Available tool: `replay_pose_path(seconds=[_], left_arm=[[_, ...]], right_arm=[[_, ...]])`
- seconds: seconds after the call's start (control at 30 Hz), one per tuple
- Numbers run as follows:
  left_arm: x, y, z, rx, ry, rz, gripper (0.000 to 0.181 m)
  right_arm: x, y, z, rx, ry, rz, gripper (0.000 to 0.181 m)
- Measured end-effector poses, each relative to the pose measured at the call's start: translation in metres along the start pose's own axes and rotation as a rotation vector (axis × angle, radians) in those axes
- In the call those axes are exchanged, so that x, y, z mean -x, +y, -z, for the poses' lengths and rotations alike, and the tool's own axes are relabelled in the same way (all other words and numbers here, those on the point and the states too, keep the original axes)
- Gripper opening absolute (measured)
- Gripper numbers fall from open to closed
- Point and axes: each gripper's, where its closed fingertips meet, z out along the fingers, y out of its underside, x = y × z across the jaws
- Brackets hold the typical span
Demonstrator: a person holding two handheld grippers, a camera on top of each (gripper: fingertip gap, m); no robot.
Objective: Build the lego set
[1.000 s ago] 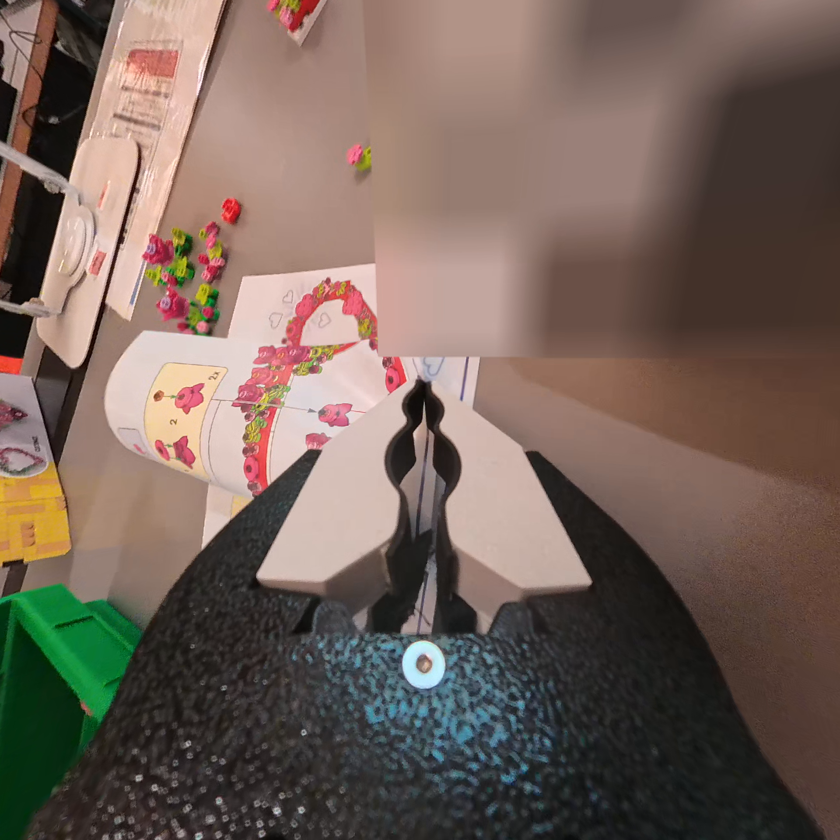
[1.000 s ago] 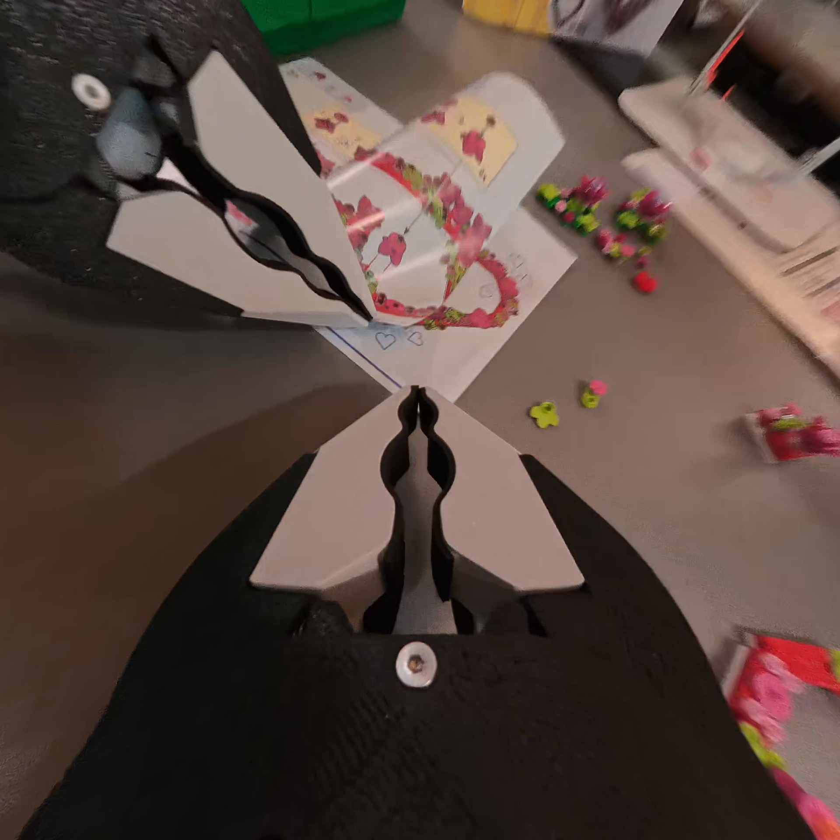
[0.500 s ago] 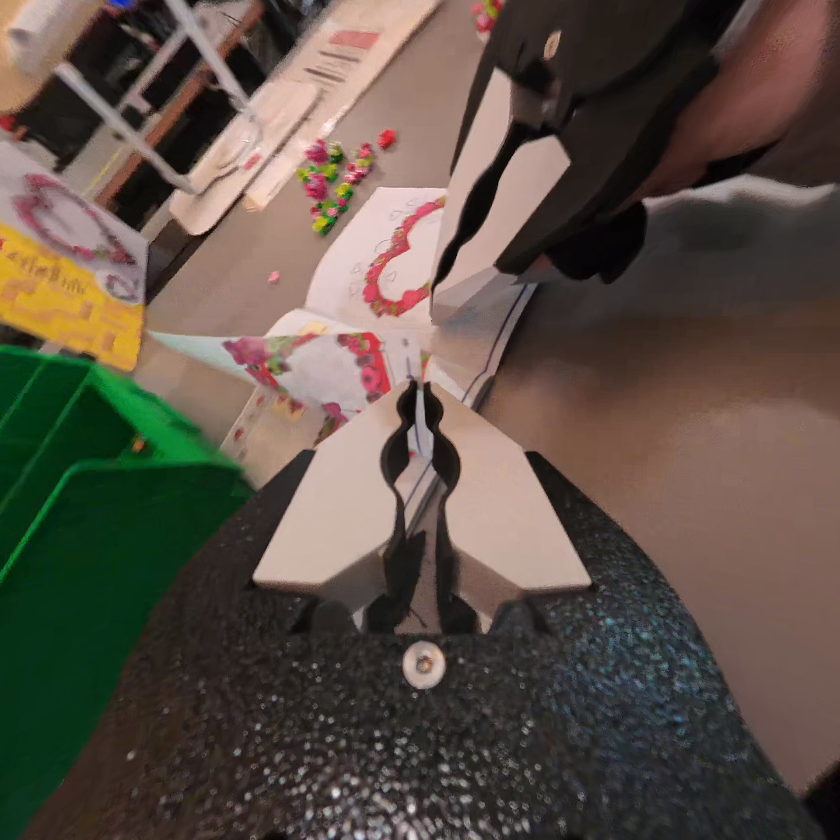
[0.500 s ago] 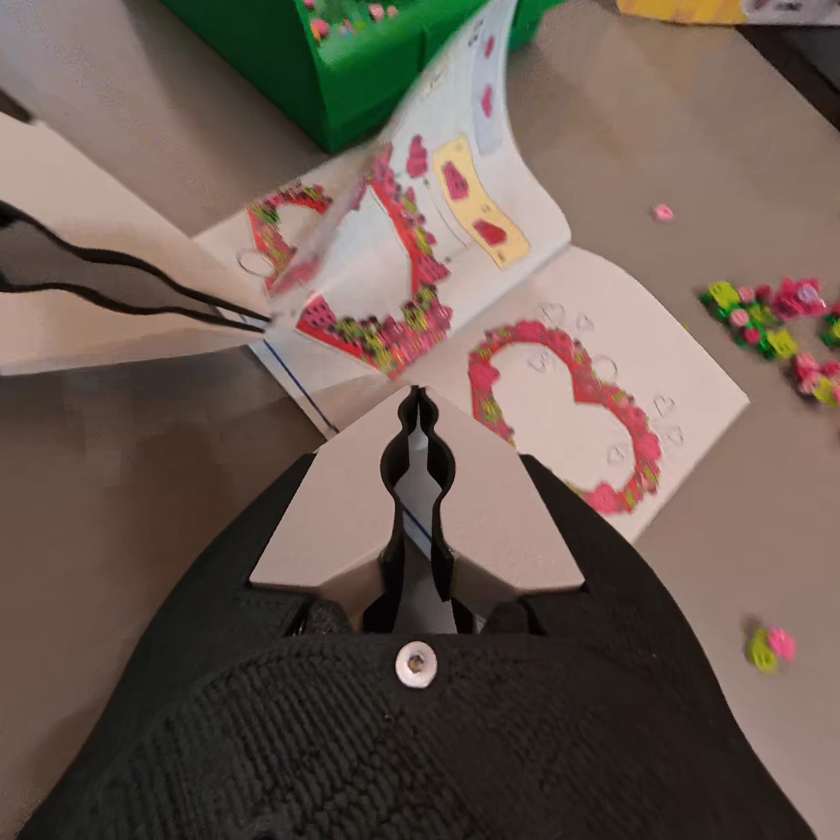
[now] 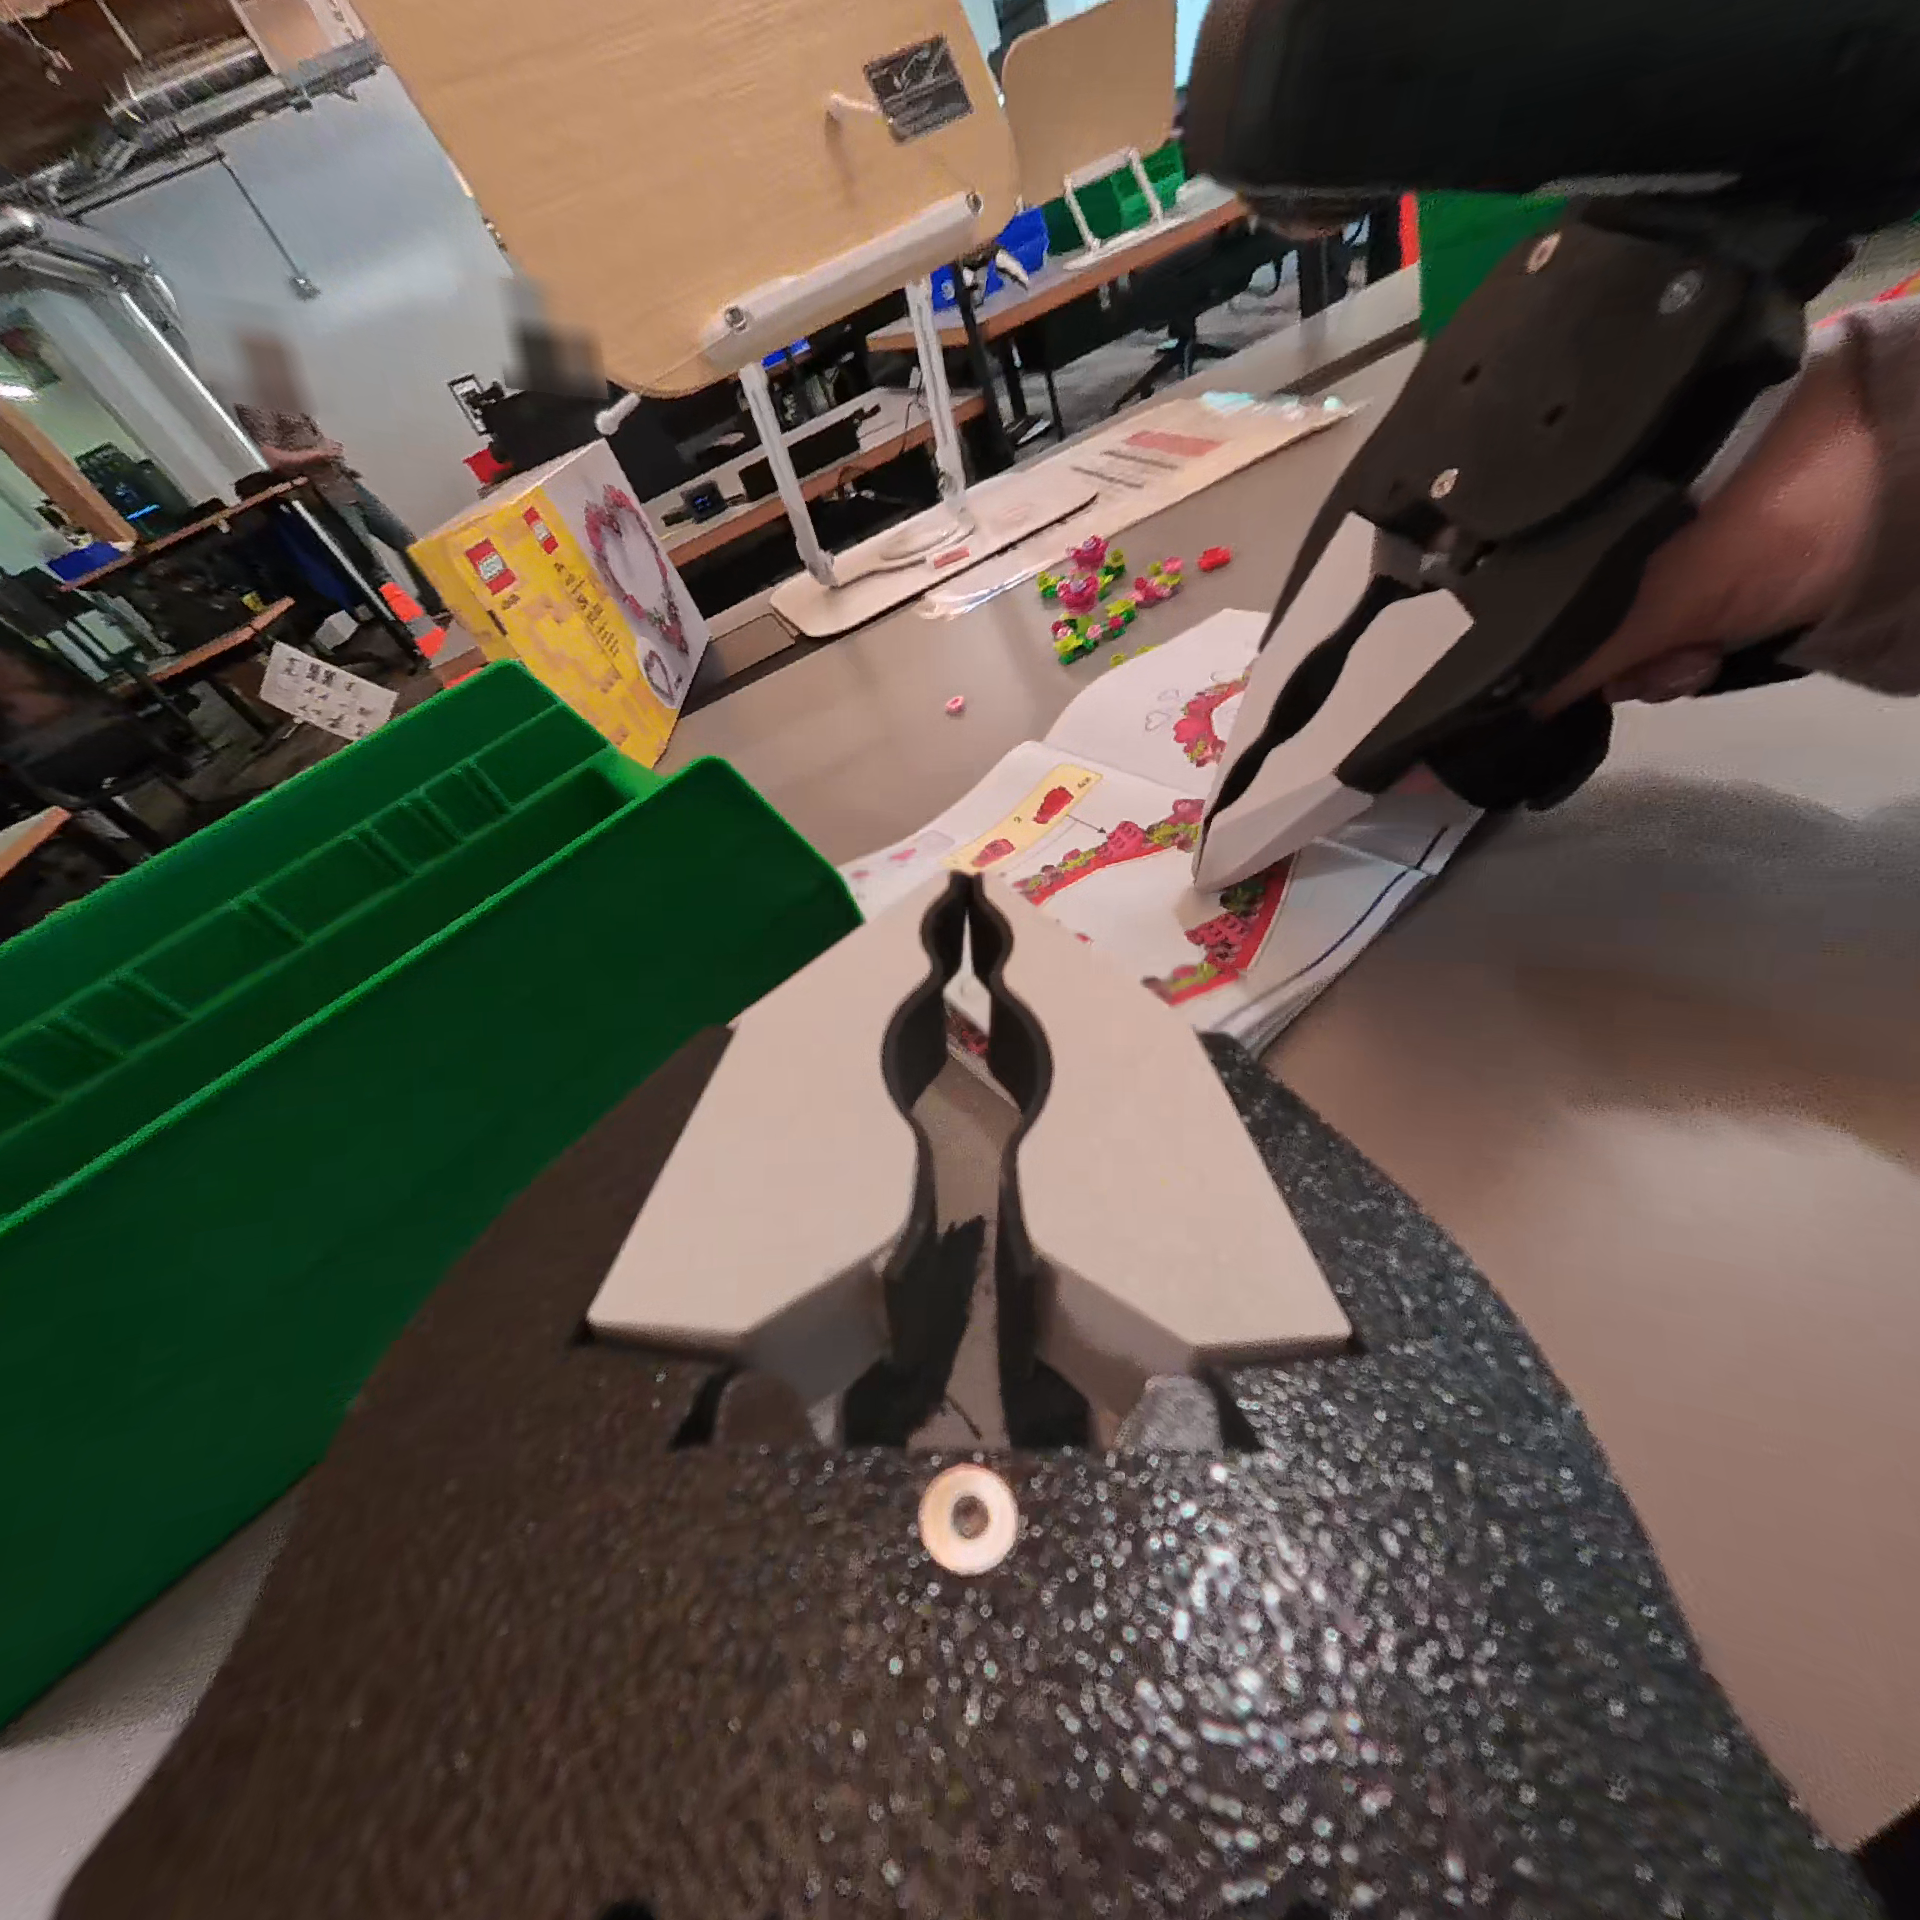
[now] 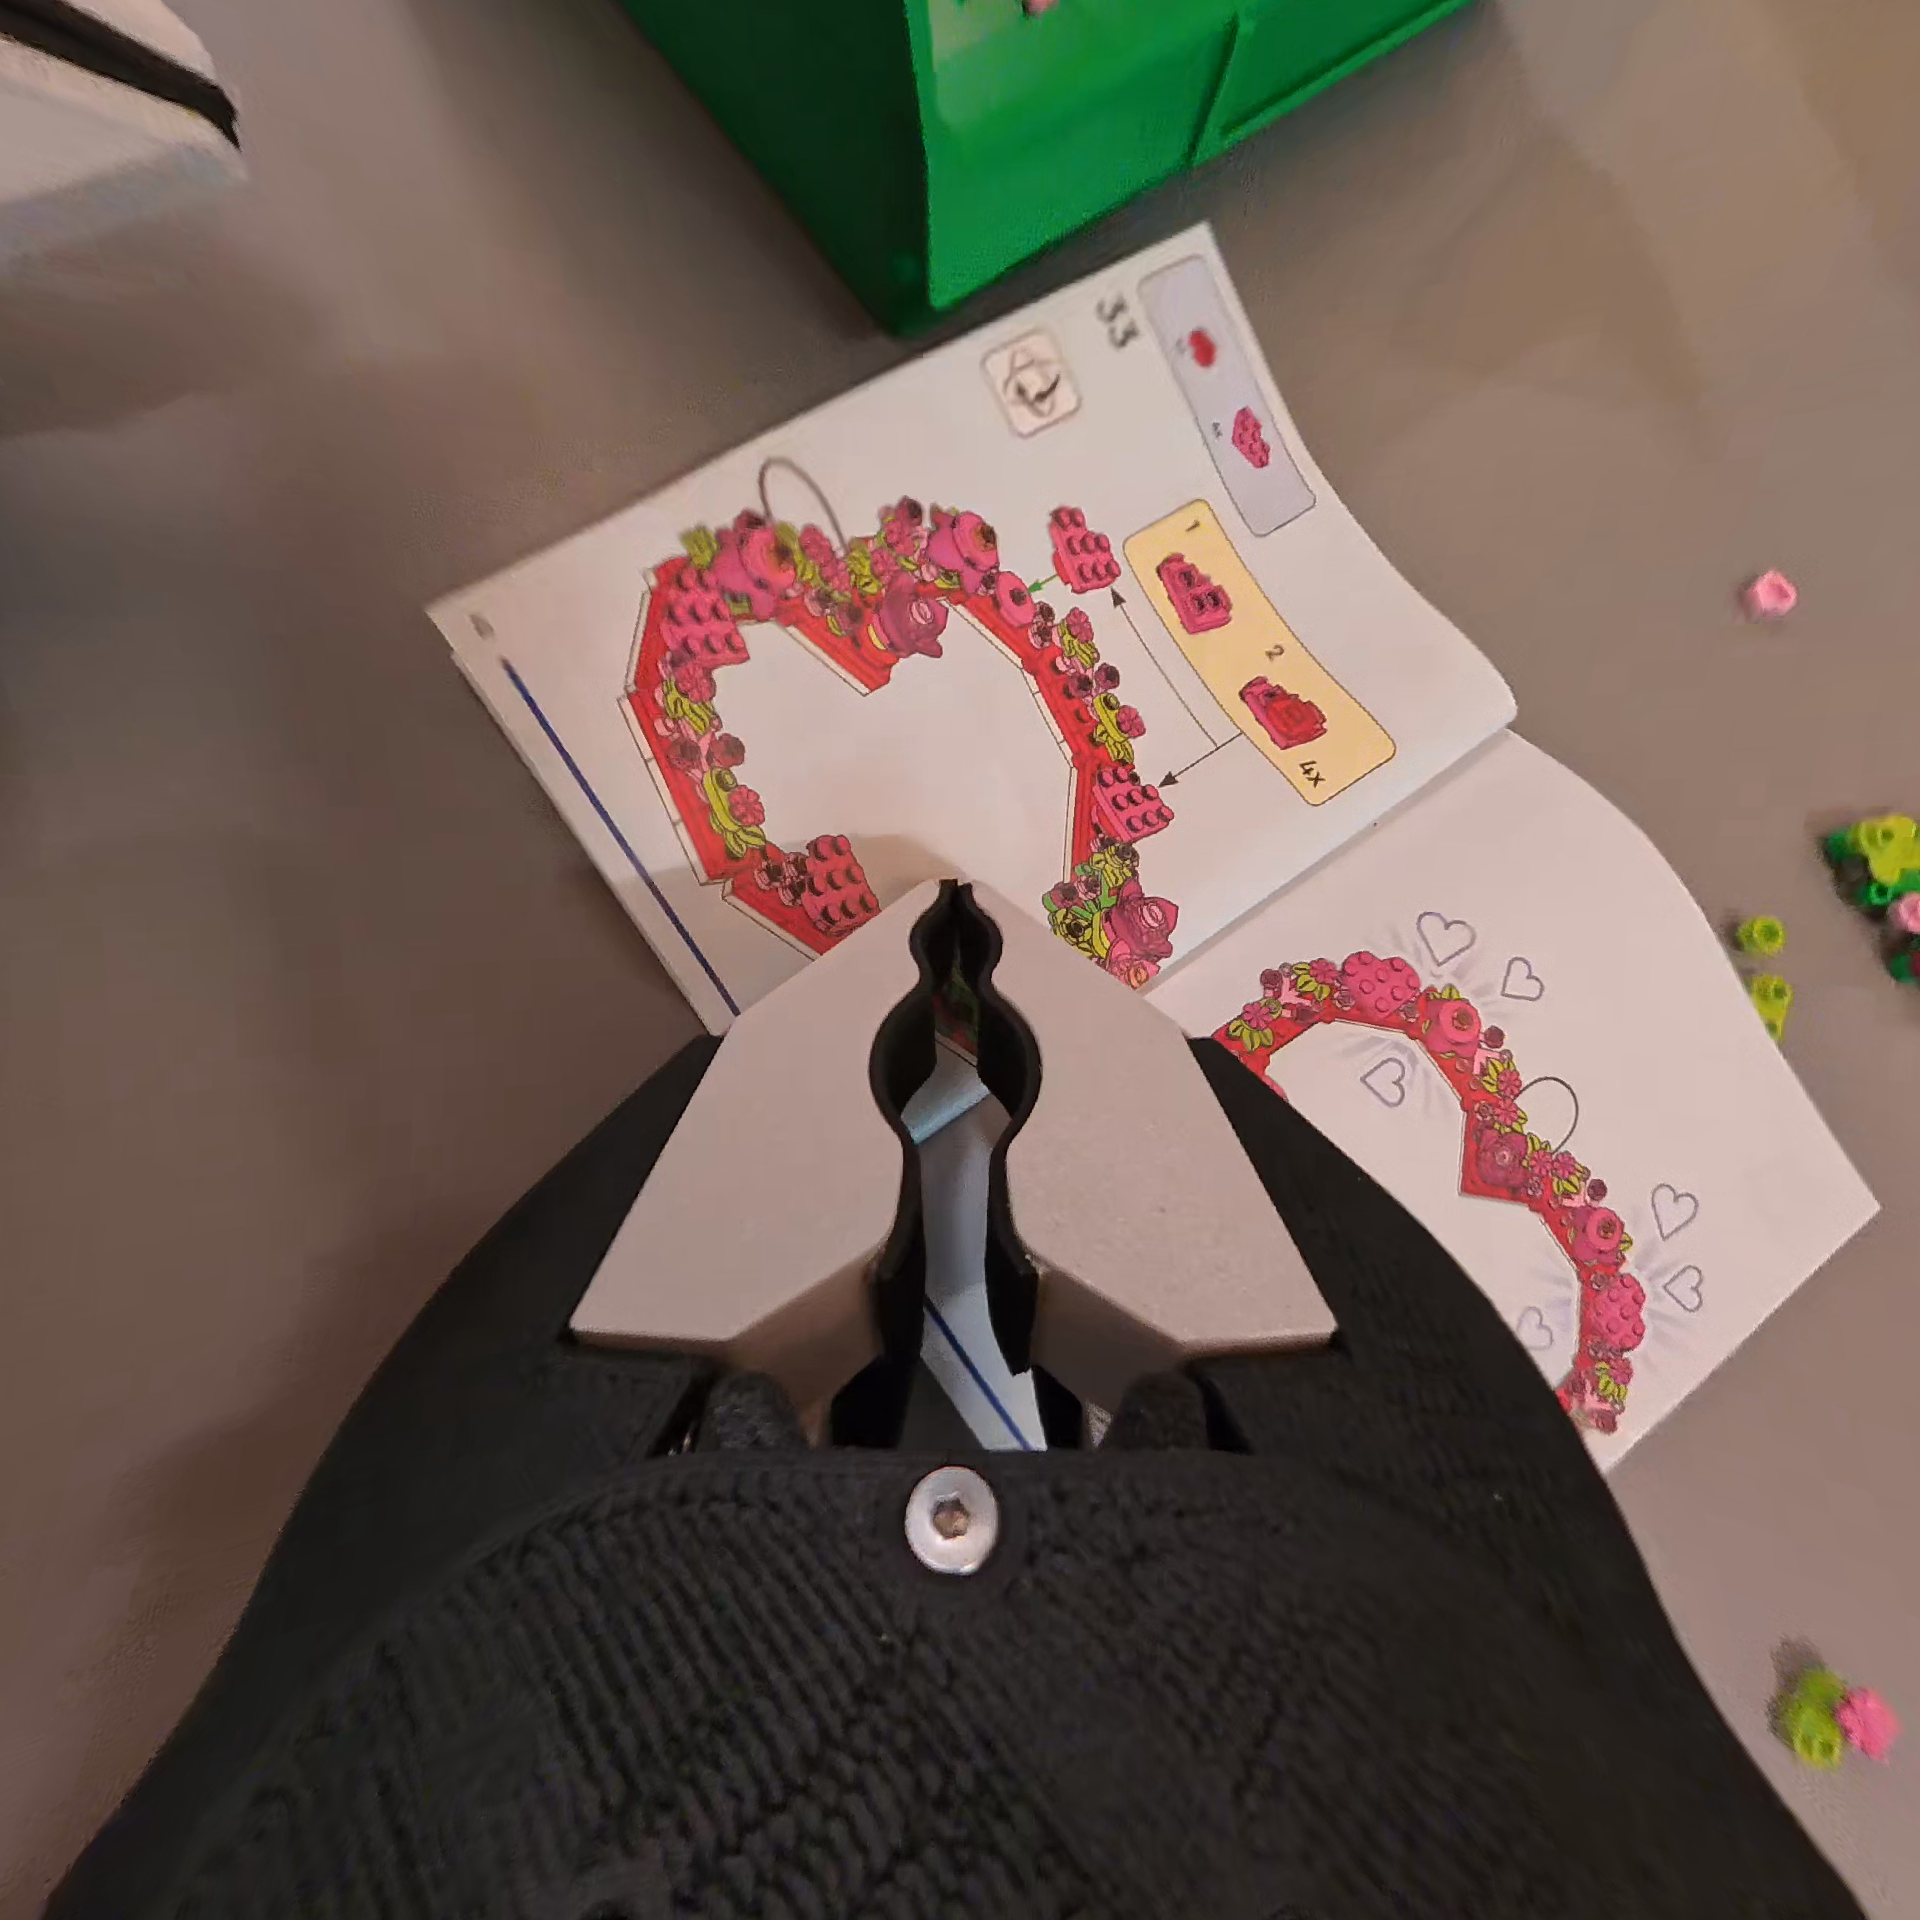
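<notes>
Instruction booklet (image 6: 935, 748): open flat on table, late heart-wreath step showing; right gripper (image 6: 948, 888) pressed together, tips on the page; left gripper (image 5: 968, 883) closed, empty; flower pieces (image 5: 1107, 597) loose beyond; assembly seemingly mostly undone

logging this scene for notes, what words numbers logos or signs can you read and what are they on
I don't quote writing from pictures; these things bear it:
open instruction booklet: printed figures beside the heart diagram, legible.
yellow box: logo and lettering, legible.
paper sheet behind the bricks: too small to read.
white sheet at far left: too blurred.
dark plate on the wooden board: too small.
</notes>
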Motion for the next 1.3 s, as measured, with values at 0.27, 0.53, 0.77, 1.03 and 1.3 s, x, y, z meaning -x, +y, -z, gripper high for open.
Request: replay_pose_path(seconds=[0.27, 0.53, 0.77, 1.03, 1.3], left_arm=[[-0.002, -0.013, -0.008, -0.069, 0.031, 0.081, 0.000], [0.041, -0.078, -0.035, -0.416, -0.097, 0.155, 0.000], [0.039, -0.074, -0.041, -0.540, -0.151, 0.077, 0.000], [0.037, -0.075, -0.029, -0.571, -0.117, 0.078, 0.000], [0.037, -0.065, -0.033, -0.534, -0.061, 0.113, 0.000]], right_arm=[[-0.002, -0.001, 0.038, -0.123, 0.052, -0.001, 0.003], [-0.083, -0.062, 0.228, -1.044, 0.895, 0.260, 0.011], [-0.105, -0.014, 0.259, -1.150, 1.023, 0.144, 0.014], [-0.111, -0.009, 0.259, -1.213, 0.973, 0.027, 0.015], [-0.105, -0.013, 0.256, -1.214, 0.962, 0.061, 0.015]])
